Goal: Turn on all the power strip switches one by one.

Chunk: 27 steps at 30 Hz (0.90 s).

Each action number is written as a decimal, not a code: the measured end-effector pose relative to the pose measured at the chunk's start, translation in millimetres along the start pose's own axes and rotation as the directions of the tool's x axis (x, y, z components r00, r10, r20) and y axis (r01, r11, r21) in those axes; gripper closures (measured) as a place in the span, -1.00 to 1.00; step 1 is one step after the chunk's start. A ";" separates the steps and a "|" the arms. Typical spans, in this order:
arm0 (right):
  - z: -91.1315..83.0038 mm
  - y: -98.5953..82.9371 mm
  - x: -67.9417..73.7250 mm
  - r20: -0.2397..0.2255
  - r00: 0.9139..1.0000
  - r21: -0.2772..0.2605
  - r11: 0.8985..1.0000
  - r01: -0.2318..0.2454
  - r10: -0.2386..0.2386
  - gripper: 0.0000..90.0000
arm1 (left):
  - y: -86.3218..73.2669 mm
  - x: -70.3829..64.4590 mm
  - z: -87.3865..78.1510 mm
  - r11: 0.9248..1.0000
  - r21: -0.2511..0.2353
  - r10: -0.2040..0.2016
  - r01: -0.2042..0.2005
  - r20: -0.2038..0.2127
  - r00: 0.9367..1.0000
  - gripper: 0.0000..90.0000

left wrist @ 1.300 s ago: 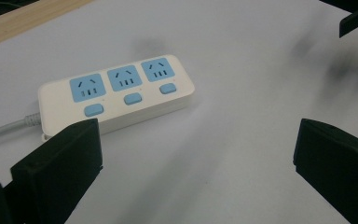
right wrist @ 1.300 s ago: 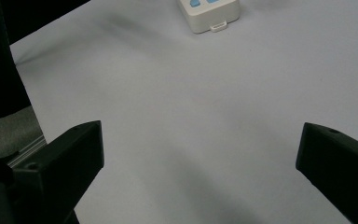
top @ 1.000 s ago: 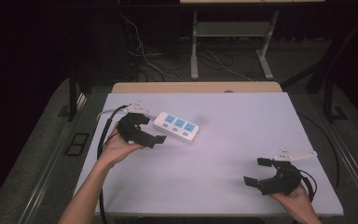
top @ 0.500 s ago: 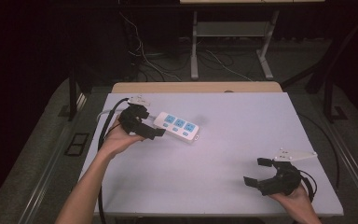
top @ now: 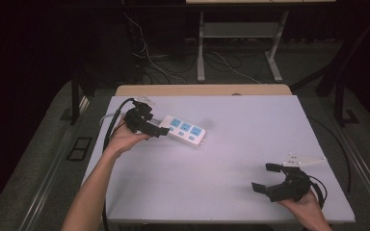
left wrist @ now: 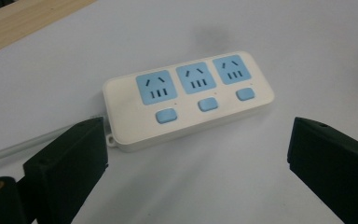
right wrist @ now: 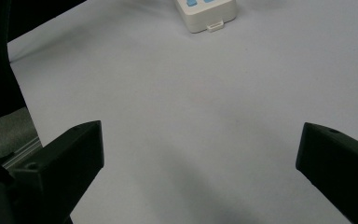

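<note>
Right gripper [top: 269, 179], near edge of table [top: 250, 144] at right: jaws spread wide, nothing between them, idle and well apart from the work. Left gripper [top: 155, 129], far-left area: jaws wide, empty, now at the near end of the white power strip [top: 187, 131]; vs. a second ago it has advanced toward the strip and closed the gap. Strip lies flat, three blue sockets w/ switches up, thin cable off its left end. Contact w/ strip: cannot tell, prob. just short. Reads as approach to grasp; no lift yet.
</note>
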State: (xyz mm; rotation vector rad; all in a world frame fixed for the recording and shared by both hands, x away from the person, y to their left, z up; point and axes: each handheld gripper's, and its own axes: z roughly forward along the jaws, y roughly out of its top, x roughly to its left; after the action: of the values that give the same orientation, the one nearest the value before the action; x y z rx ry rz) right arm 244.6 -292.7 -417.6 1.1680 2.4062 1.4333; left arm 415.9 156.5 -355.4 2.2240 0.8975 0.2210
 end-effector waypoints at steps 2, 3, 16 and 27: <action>0.2 0.0 0.0 0.001 1.000 0.002 1.000 -0.001 0.001 -0.99 | 0.8 4.4 2.4 1.000 -0.007 -0.014 0.014 -0.003 1.000 -0.87; 0.1 -0.1 -0.1 0.000 1.000 0.001 1.000 -0.001 0.001 -0.99 | 1.2 5.6 3.3 1.000 -0.006 -0.019 0.019 -0.006 1.000 -0.84; -0.8 -0.8 -1.8 0.002 1.000 -0.002 1.000 -0.008 0.008 -0.99 | 6.8 15.4 13.4 1.000 -0.014 -0.028 0.028 -0.022 0.999 -0.13; -0.7 -1.0 -2.1 0.001 1.000 0.005 1.000 -0.004 0.004 -0.99 | 8.2 17.1 26.2 0.999 -0.054 -0.006 0.005 -0.016 1.000 0.62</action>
State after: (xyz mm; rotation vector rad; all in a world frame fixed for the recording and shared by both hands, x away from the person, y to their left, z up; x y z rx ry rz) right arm 245.2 -294.9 -418.6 1.1748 2.4097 1.4275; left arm 443.4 149.0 -370.6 2.1728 0.8965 0.2575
